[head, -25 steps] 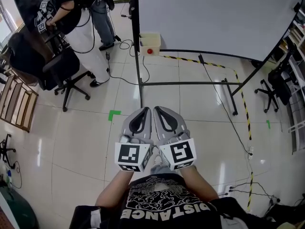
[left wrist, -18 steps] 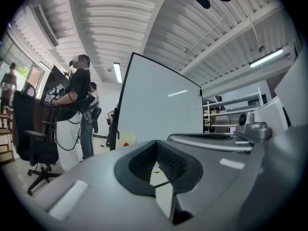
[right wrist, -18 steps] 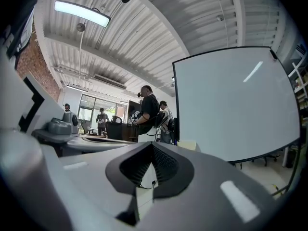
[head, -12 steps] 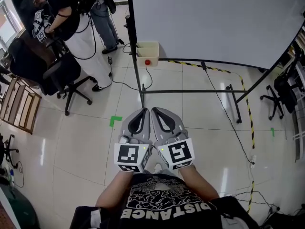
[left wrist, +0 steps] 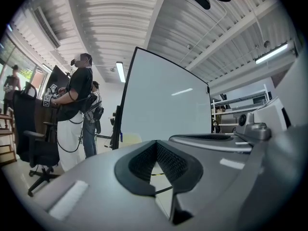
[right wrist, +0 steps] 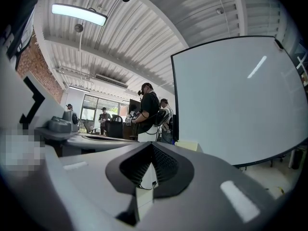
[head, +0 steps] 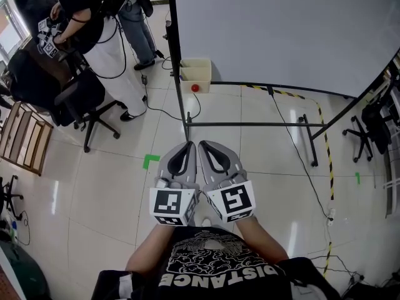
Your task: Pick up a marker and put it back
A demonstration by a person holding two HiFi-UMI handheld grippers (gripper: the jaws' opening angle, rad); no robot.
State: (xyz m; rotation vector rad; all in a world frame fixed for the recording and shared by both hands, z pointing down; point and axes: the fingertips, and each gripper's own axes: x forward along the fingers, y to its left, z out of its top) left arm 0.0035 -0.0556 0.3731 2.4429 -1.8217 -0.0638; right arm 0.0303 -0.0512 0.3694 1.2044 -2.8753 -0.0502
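No marker shows in any view. In the head view my left gripper [head: 187, 144] and right gripper [head: 204, 144] are held side by side close to my body, above the floor, pointing toward the whiteboard [head: 281, 30]. Both are shut with nothing between the jaws. The left gripper view has its jaw tips [left wrist: 156, 142] meeting, with the whiteboard [left wrist: 163, 105] beyond them. In the right gripper view the tips [right wrist: 151, 144] also meet, and the whiteboard [right wrist: 240, 100] stands to the right.
A cream box [head: 195, 74] with a red object [head: 195, 87] beside it sits at the whiteboard stand's foot [head: 184, 114]. A person [head: 100, 30] stands by an office chair [head: 81, 99] at upper left. Cables and a yellow-black strip [head: 322, 136] cross the floor.
The head view has shifted a little, so the whiteboard and its stand sit slightly lower in the picture. Both grippers stay shut and in the same place.
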